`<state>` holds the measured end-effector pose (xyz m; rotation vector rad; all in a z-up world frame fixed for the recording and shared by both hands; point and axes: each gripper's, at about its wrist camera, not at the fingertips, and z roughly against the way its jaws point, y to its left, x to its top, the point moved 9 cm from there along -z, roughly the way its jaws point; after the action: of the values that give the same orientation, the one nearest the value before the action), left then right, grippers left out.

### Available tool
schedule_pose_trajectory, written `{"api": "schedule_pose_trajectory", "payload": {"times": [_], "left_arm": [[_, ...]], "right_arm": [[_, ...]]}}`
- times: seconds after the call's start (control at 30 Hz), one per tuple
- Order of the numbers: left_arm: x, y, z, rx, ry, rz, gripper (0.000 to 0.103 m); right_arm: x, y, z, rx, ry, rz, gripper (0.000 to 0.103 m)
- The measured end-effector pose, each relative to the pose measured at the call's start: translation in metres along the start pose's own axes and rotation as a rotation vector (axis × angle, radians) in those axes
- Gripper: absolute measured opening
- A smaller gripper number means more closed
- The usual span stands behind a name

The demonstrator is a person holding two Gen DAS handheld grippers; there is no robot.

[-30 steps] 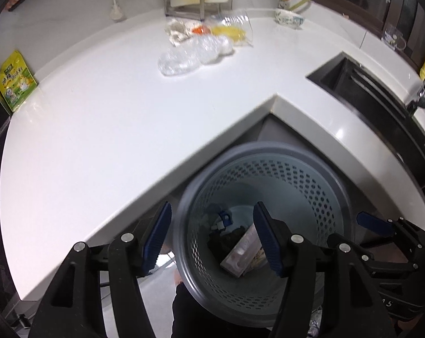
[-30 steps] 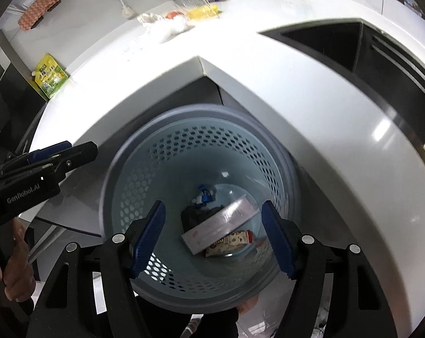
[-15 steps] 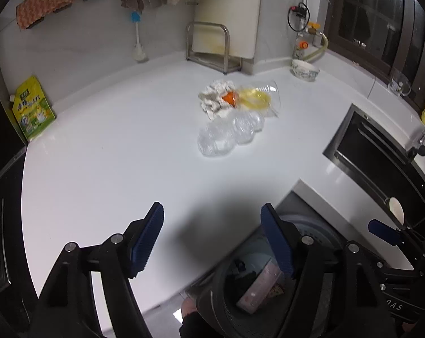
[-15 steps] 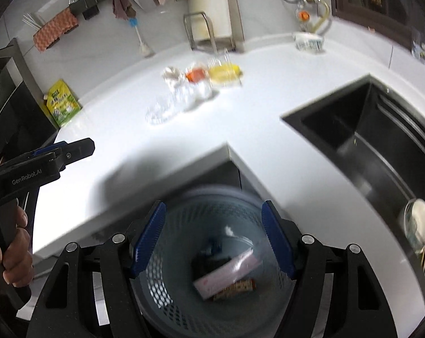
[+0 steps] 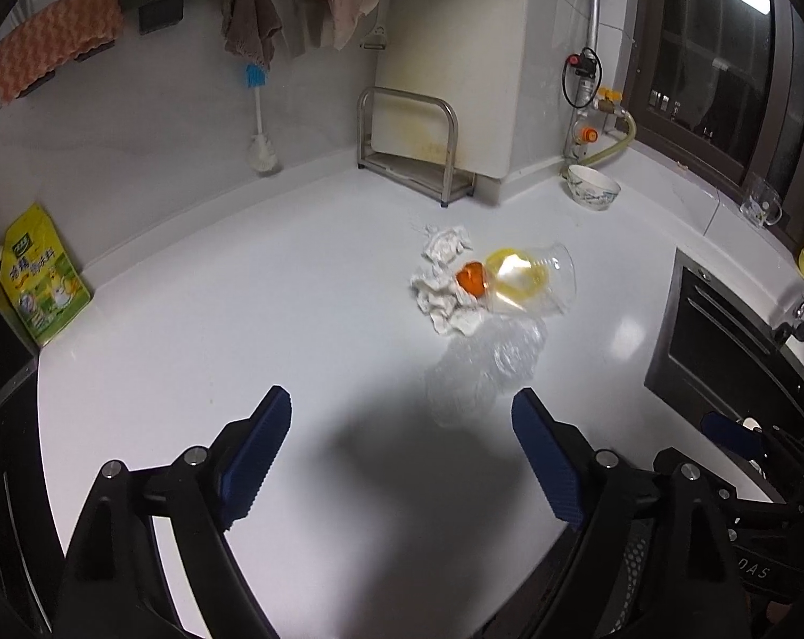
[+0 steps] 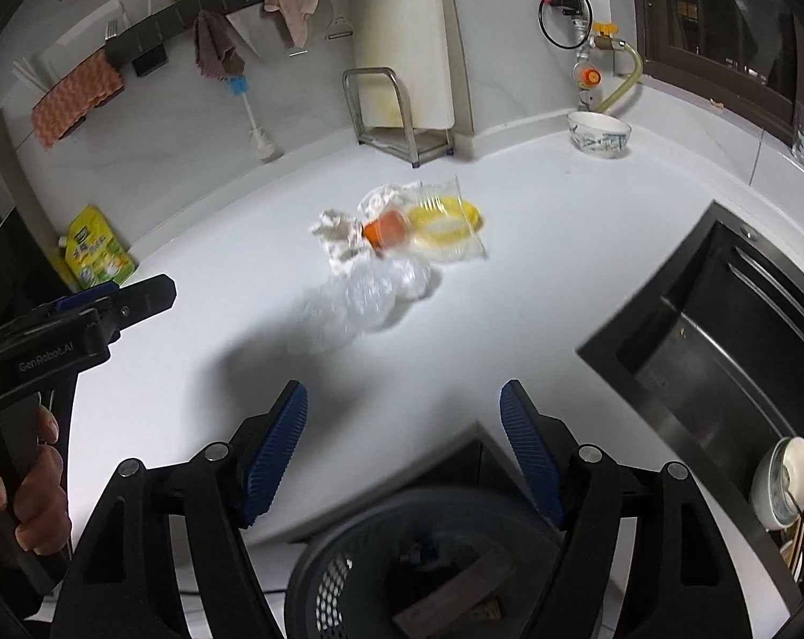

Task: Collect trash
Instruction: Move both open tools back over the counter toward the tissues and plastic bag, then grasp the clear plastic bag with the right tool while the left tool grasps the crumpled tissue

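Both of your grippers are empty with jaws spread wide: the left gripper (image 5: 402,458) hangs over the white counter (image 5: 242,319), the right gripper (image 6: 402,452) over the counter's inner corner. The remaining trash lies in a cluster at about 1 o'clock from your left jaws: a crumpled clear plastic bottle (image 5: 482,367) nearest you, a wad of white tissue (image 5: 444,287) touching it farther back, and a clear cup with yellow inside (image 5: 530,279) lying on its side against an orange piece (image 5: 471,277). Going by position, the bottle looks like the next pick. Straddle its crushed body with both pads, close slowly, since thin plastic will likely buckle or squirt sideways, and keep clear of the tissue so it does not drag along. The perforated waste basket (image 6: 338,575) sits at 6 o'clock below the right jaws; it already holds a flat box and some dark scraps. The black sink (image 6: 721,330) at 3 o'clock holds dishes in its near corner.
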<state>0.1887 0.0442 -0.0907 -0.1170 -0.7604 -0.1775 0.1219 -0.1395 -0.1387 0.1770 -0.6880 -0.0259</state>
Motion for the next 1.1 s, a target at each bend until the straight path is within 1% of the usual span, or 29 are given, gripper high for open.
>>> {"api": "schedule_pose_trajectory", "payload": {"times": [0.2, 0.37, 0.5, 0.63, 0.83, 1.1], "left_arm": [[0.024, 0.014, -0.022, -0.004, -0.004, -0.029, 0.085], [0.038, 0.024, -0.038, -0.005, -0.005, -0.049, 0.091], [0.047, 0.031, -0.052, -0.018, -0.005, -0.068, 0.095], [0.056, 0.037, -0.066, -0.042, -0.009, -0.095, 0.096], [0.062, 0.042, -0.092, -0.06, -0.008, -0.13, 0.096], [0.06, 0.048, -0.115, -0.076, 0.014, -0.14, 0.096]], "right_arm": [[0.021, 0.006, -0.021, -0.019, -0.008, -0.024, 0.073], [0.035, 0.013, -0.042, -0.026, -0.007, -0.057, 0.073], [0.043, 0.019, -0.06, -0.027, -0.002, -0.078, 0.073], [0.048, 0.024, -0.08, -0.029, 0.005, -0.104, 0.073], [0.048, 0.026, -0.111, -0.052, 0.048, -0.155, 0.073], [0.049, 0.022, -0.145, -0.124, 0.091, -0.184, 0.073]]}}
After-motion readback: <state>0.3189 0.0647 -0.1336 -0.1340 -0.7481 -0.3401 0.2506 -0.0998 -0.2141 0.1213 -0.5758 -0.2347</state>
